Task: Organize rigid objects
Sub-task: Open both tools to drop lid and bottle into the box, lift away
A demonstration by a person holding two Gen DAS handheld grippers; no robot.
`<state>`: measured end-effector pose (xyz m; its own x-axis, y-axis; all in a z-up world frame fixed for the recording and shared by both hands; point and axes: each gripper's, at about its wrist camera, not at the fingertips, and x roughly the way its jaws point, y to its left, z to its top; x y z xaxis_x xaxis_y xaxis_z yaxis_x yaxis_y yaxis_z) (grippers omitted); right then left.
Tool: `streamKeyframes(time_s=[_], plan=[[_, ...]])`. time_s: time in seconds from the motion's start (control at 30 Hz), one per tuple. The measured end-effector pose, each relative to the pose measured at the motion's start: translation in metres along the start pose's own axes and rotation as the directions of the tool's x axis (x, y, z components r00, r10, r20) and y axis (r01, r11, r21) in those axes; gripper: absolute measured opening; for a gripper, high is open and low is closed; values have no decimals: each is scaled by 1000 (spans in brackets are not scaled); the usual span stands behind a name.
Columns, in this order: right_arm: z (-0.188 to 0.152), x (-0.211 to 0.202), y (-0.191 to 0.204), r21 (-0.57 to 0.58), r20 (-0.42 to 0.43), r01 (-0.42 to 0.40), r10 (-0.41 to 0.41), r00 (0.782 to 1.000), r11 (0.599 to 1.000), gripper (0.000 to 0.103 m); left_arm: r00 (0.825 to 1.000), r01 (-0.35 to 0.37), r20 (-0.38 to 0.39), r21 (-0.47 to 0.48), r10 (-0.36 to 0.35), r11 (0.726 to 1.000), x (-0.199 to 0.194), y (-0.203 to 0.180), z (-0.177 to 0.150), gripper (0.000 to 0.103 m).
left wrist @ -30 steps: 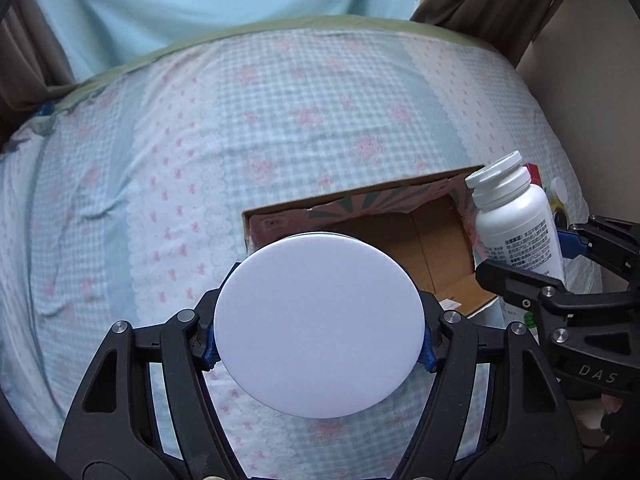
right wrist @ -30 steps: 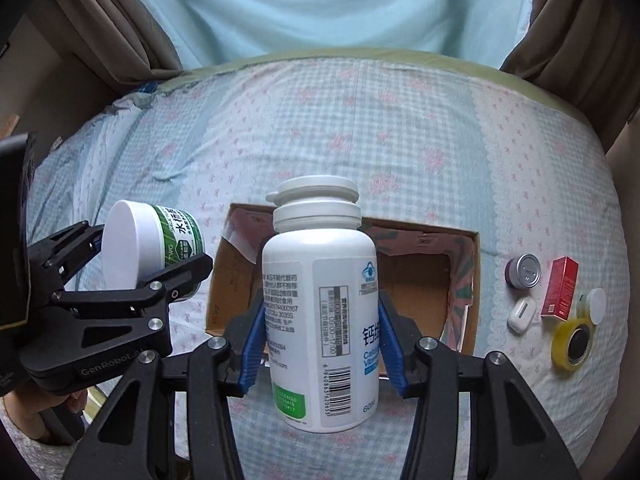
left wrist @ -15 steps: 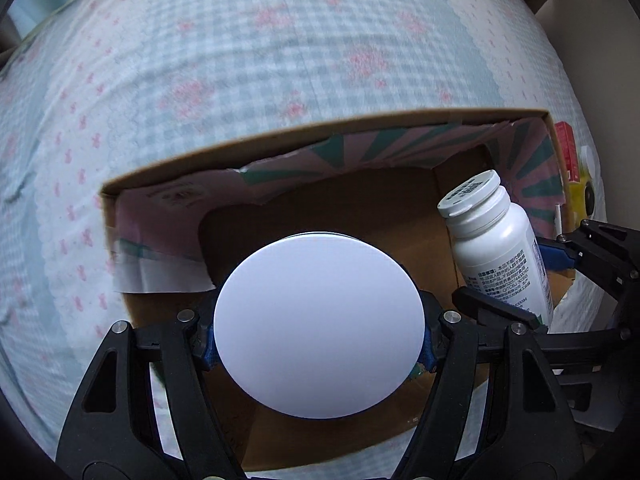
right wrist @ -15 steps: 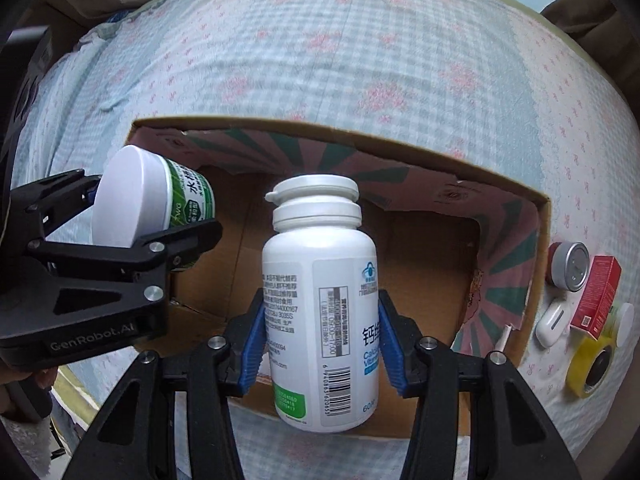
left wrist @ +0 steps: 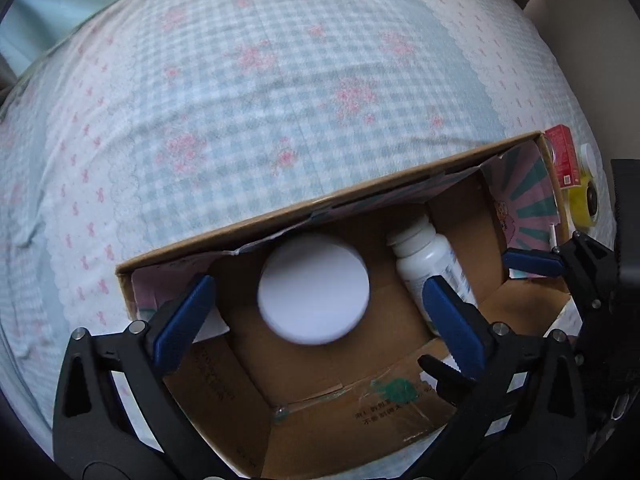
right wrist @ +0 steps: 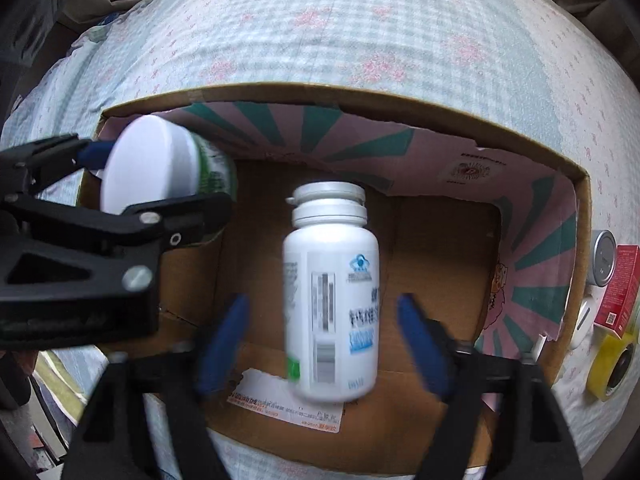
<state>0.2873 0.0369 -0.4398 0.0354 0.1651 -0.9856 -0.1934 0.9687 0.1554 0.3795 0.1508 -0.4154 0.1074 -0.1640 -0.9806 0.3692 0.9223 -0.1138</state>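
Note:
An open cardboard box (left wrist: 320,204) (right wrist: 320,96) lies on the bed below both grippers. My left gripper (left wrist: 318,320) points down into it, jaws opening. The white-lidded green jar (left wrist: 312,290) (right wrist: 160,168) is between the blue pads, blurred and clear of both. My right gripper (right wrist: 324,344) also points down with its jaws opening. The white pill bottle (right wrist: 332,292) (left wrist: 432,264) is loose between its blurred pads, over the box floor. In the right wrist view the left gripper (right wrist: 148,180) shows at the left edge.
A checked floral bedsheet (left wrist: 280,80) covers the bed around the box. Right of the box lie a red carton (right wrist: 618,284), a yellow tape roll (right wrist: 612,364), a small round tin (right wrist: 604,256) and a white earbud case (right wrist: 582,320).
Both grippers came down from above the bed to the box mouth. Each then spread its jaws, letting go of the jar and the bottle, which now sit lower inside the box.

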Motion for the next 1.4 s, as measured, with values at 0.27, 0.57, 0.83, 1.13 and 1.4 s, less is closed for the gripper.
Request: streamKeyframes(time_s=[0.27,0.57,0.83,1.13,1.4], plan=[[-15,-8,1,-22,43,3,-2,999,1000,103,999,-33,-29,2,33,999,1,-4,-9,103],[-25,-37,6,-27,5,-9,10,1000,1000,103,997,-68,27,-23,68,997,-50,-6,-26,103],[-62,-121,21,16,114,-9,7,993,1000,103,989,-35,139,-47,41,998,-149,-12,-64,103],[-120,-211,28,126,227,31,-59,972,992,103,945,-84,317,-16,85,996,-242,-59,-117,103],[-190,-268,-4,236,284,131,-198,938,963,103,910,-65,410,-13,65,998,-273,-129,-142,103]])
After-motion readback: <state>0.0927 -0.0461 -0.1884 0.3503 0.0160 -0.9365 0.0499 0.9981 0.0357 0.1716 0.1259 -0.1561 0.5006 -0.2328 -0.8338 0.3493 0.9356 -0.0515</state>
